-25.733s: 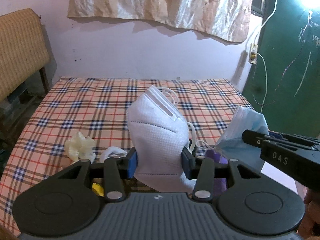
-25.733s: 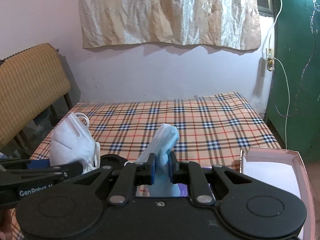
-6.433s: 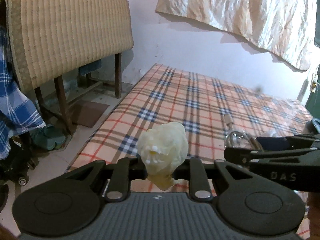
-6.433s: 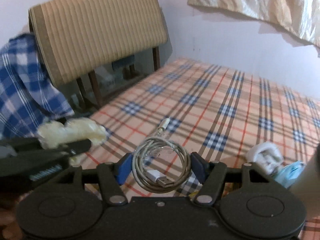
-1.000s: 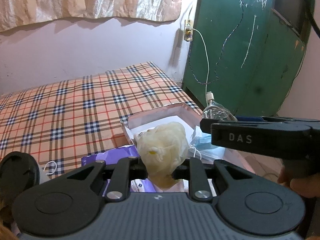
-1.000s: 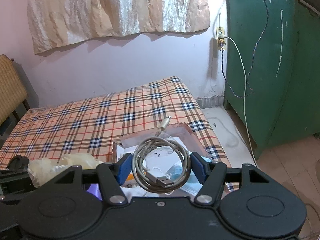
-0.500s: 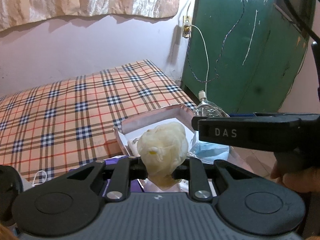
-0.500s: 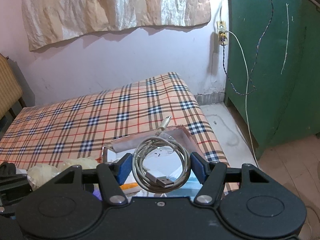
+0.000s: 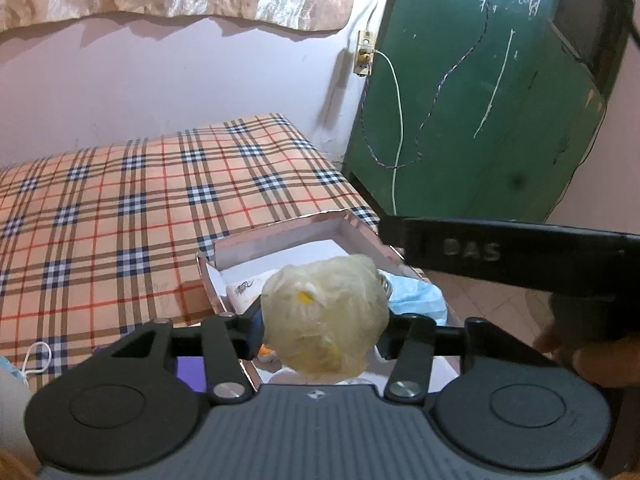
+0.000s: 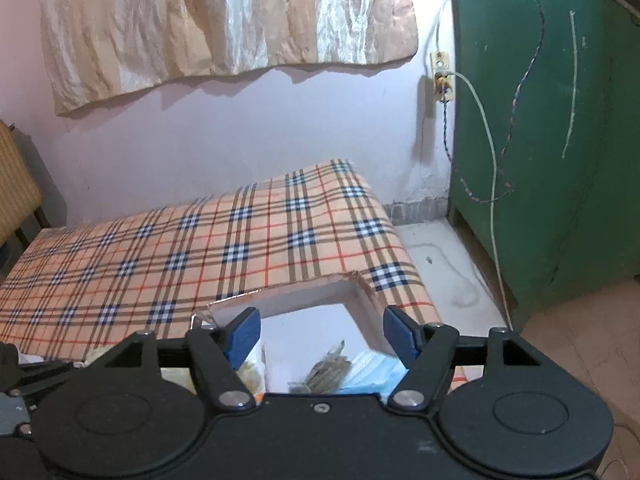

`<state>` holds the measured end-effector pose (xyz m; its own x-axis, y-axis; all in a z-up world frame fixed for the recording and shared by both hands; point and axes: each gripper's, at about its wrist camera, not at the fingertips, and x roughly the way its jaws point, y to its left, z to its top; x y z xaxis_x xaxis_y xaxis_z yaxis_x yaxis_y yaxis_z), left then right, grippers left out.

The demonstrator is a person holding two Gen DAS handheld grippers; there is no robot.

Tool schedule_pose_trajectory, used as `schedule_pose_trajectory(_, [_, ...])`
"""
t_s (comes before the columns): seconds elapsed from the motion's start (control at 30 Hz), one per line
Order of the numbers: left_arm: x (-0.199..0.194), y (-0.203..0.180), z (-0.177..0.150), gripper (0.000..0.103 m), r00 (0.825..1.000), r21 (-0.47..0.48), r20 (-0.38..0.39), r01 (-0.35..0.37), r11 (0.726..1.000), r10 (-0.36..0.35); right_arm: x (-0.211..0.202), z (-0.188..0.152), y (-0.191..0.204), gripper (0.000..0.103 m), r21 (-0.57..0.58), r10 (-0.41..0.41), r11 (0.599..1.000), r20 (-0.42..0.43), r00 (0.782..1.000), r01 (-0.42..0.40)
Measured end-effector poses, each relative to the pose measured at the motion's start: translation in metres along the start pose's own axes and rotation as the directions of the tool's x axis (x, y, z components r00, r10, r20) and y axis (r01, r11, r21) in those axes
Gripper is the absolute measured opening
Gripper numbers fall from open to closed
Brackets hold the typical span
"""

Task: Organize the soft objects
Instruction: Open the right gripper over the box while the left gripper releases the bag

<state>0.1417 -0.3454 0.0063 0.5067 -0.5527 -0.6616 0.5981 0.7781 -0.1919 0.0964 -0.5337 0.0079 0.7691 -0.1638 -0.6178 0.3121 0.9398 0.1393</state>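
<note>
My left gripper is shut on a pale yellow crumpled soft lump and holds it over the near part of the open pink-white box. A blue face mask lies in the box. My right gripper is open and empty above the same box. The coiled cable, blurred, sits in the box below it beside the blue mask. The right gripper's finger crosses the left wrist view.
The box sits at the right end of the plaid-covered bed. A green cabinet stands to the right, with a wall socket and cord. A purple item lies beside the box. A white mask loop lies at left.
My right gripper has opened and let go of the coiled cable, which has dropped into the box. My left gripper has moved closer over the box with the yellow lump.
</note>
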Motion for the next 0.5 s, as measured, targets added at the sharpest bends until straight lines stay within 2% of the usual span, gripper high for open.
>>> schedule_pose_trajectory(0.2, [-0.025, 0.005, 0.003, 0.063, 0.999, -0.007, 0.019, -0.038, 0.999, 0.038, -0.030, -0.001, 0.007, 0.081, -0.007, -0.033, 0.999, 0.043, 0.999, 0.034])
schedule_pose_trajectory(0.27, [-0.037, 0.010, 0.003, 0.063, 0.998, -0.019, 0.027, -0.061, 0.998, 0.061, -0.040, -0.003, 0.013, 0.081, -0.016, -0.049, 0.999, 0.045, 0.998, 0.050])
schedule_pose_trajectory(0.33, [-0.046, 0.013, 0.003, 0.070, 0.996, -0.021, 0.032, -0.081, 0.997, 0.081, -0.049, -0.007, 0.018, 0.081, -0.019, -0.058, 0.998, 0.044, 0.997, 0.059])
schedule_pose_trajectory(0.5, [-0.071, 0.024, 0.002, 0.077, 0.997, -0.051, 0.052, -0.062, 0.997, 0.064, -0.071, -0.015, 0.030, 0.081, 0.009, -0.066, 0.998, 0.048, 0.997, 0.065])
